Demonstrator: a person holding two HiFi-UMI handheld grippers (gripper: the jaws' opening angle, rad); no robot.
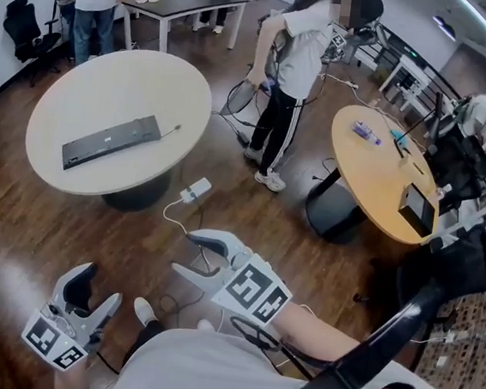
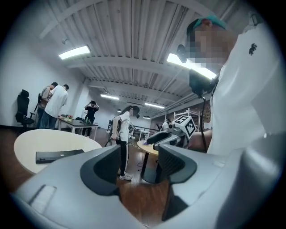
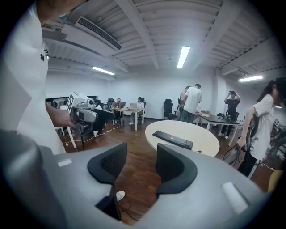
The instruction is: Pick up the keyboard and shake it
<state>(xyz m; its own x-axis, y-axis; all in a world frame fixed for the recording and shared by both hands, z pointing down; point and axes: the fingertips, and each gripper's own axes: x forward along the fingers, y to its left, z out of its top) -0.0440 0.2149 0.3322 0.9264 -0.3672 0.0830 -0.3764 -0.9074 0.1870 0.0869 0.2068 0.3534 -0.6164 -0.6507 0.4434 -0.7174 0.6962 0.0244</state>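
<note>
Keyboard (image 1: 110,141) lies toward the near edge of the worktop (image 1: 83,77); left tongs (image 1: 99,286) and right tongs (image 1: 195,258) are open, empty. Gripped at one end, it may slip.

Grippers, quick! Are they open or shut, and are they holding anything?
Left gripper: open, holding nothing.
Right gripper: open, holding nothing.
</note>
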